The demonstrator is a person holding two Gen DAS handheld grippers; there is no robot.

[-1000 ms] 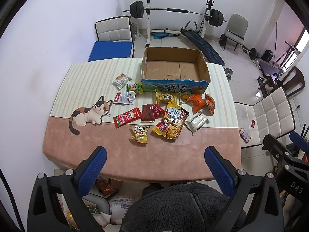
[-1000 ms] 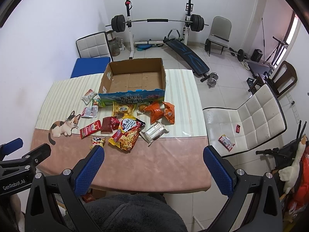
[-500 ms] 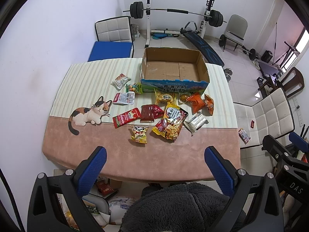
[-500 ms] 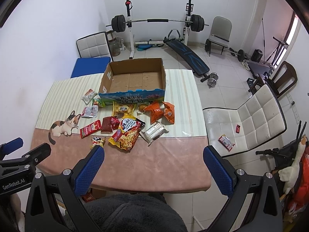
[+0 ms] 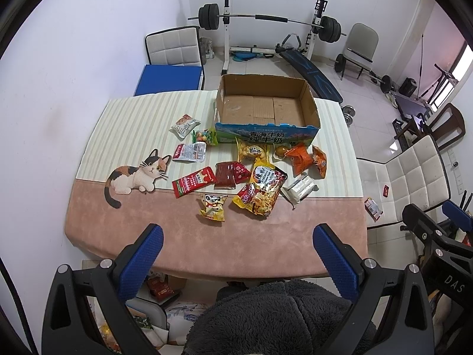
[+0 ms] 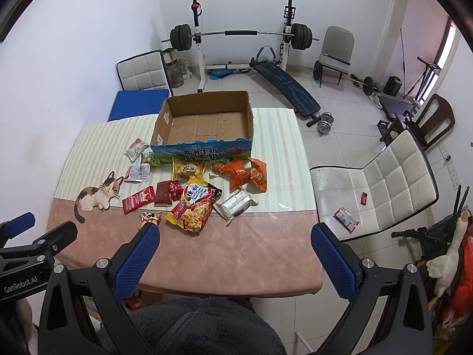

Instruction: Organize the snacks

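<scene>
An empty cardboard box (image 5: 266, 109) (image 6: 207, 124) stands on the far half of the table. Several snack packets lie scattered in front of it: a big noodle bag (image 5: 261, 190) (image 6: 195, 207), orange packs (image 5: 300, 156) (image 6: 239, 171), a red strip pack (image 5: 193, 182), a white wrapped bar (image 5: 300, 188) (image 6: 236, 204) and a small yellow pack (image 5: 212, 207). My left gripper (image 5: 236, 236) and right gripper (image 6: 233, 233) hang open, high above the table's near edge, with nothing between their blue pads.
The table (image 5: 177, 236) has a pink and striped cloth with a cat picture (image 5: 139, 174). White chairs (image 6: 375, 189) stand to the right and behind. A weight bench and barbell rack (image 6: 242, 34) fill the back of the room. A dark fleece sleeve (image 5: 280, 319) lies below.
Both views have barely shifted. The left view drifts very slightly. Nothing on the table has moved and both grippers stay open.
</scene>
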